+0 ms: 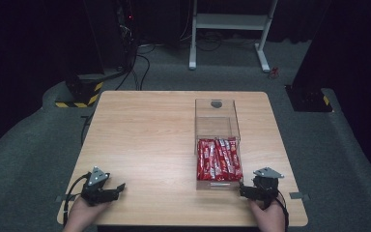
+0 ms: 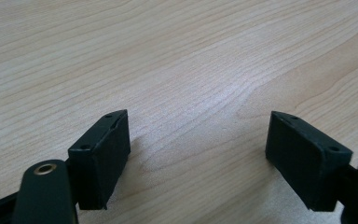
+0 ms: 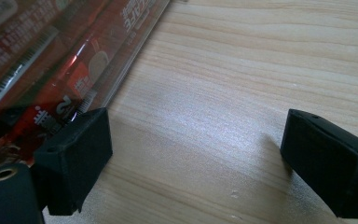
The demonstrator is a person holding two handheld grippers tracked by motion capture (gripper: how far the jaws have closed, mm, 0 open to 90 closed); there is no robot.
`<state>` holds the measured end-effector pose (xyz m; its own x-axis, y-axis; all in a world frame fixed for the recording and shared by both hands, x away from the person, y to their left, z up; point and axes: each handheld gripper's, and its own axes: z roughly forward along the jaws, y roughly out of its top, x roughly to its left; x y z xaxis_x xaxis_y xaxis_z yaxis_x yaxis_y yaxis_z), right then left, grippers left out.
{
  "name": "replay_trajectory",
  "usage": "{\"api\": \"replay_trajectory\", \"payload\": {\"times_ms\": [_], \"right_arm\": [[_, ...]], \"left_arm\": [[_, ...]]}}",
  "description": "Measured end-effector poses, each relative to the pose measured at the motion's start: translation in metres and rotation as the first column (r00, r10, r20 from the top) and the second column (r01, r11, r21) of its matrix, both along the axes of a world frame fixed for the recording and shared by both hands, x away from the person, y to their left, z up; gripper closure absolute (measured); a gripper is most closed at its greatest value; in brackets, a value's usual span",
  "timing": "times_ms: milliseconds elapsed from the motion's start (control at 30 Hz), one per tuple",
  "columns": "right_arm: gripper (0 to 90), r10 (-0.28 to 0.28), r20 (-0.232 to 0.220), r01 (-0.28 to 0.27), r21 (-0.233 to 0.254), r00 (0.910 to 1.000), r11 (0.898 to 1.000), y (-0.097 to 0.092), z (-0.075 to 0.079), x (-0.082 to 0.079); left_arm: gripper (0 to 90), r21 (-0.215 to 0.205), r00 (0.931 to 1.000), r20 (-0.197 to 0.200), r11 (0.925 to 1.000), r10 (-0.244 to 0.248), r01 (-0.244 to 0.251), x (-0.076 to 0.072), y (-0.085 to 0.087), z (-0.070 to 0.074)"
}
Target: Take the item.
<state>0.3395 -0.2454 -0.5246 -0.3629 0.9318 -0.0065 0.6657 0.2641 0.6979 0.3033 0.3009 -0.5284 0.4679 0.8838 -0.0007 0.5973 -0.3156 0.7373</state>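
red packets [image 1: 218, 159] | long axes run away from person | in clear box [image 1: 217, 126]

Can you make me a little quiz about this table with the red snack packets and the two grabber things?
1. True or false: the red packets lie inside the clear box.
2. Which gripper is nearer to the clear box: A) the left gripper or B) the right gripper?
3. Fill in the missing word: both grippers have their jaws ____ with bare wooden table between them.

Key
1. True. The packets fill the near end of the box, and the far end looks empty.
2. B. The right gripper sits just beside the box's near corner, while the left gripper is over at the table's other side.
3. Open. Each gripper view shows a wide gap between its jaws.
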Motion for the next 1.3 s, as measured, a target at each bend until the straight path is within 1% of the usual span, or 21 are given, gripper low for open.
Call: {"api": "replay_trajectory", "payload": {"times_ms": [267,400,467,567,633,667,700,733,900,967,1100,1200,1300], "right_arm": [[8.6,0.001,0.0,-0.001,0.0,1.0,1.0,0.0,0.0,0.0],[8.5,0.003,-0.001,-0.003,0.0,1.0,1.0,0.0,0.0,0.0],[8.5,0.002,-0.001,-0.002,0.0,1.0,1.0,0.0,0.0,0.0],[8.5,0.003,-0.001,-0.003,-0.001,1.0,1.0,0.0,0.0,0.0],[8.5,0.004,0.0,-0.004,-0.003,1.0,1.0,0.0,0.0,0.0],[8.5,0.004,0.0,-0.004,-0.003,1.0,1.0,0.0,0.0,0.0],[8.5,0.004,0.0,-0.004,-0.003,1.0,1.0,0.0,0.0,0.0],[8.5,0.004,0.0,-0.004,-0.003,1.0,1.0,0.0,0.0,0.0],[8.5,0.004,0.0,-0.004,-0.003,1.0,1.0,0.0,0.0,0.0],[8.5,0.004,0.0,-0.004,-0.003,1.0,1.0,0.0,0.0,0.0],[8.5,0.004,0.0,-0.004,-0.003,1.0,1.0,0.0,0.0,0.0],[8.5,0.004,0.0,-0.004,-0.003,1.0,1.0,0.0,0.0,0.0],[8.5,0.004,0.0,-0.004,-0.003,1.0,1.0,0.0,0.0,0.0]], "left_arm": [[21.7,0.001,1.0,-0.006,1.0,0.002,-0.002,0.001,0.0,0.0],[21.0,0.01,0.9999,-0.013,0.9999,0.005,-0.005,0.002,-0.001,0.001],[21.0,0.013,0.9999,-0.01,0.9999,0.005,-0.004,0.002,-0.001,0.001],[21.9,0.012,0.9999,-0.011,0.9999,0.005,-0.005,0.002,-0.001,0.002],[22.7,0.013,0.9998,-0.016,0.9998,0.014,-0.014,0.002,-0.003,0.002],[24.8,0.015,0.9997,-0.023,0.9998,0.01,-0.009,0.002,-0.005,0.003],[25.5,0.015,0.9997,-0.023,0.9998,0.01,-0.009,0.002,-0.005,0.003],[25.8,0.021,0.9995,-0.032,0.9998,0.002,-0.001,0.004,-0.007,0.005],[28.5,0.039,0.9997,-0.023,0.9992,-0.012,0.013,0.003,-0.012,0.006],[32.3,0.037,0.9999,-0.006,0.9992,-0.012,0.012,0.001,-0.014,0.008],[33.6,0.022,0.9998,0.017,0.9997,-0.008,0.008,0.0,-0.015,0.01],[35.6,-0.011,0.9994,0.029,0.9997,-0.019,0.02,-0.002,-0.015,0.013],[36.4,-0.012,0.9983,0.049,0.9994,-0.032,0.033,-0.004,-0.018,0.016]]}}
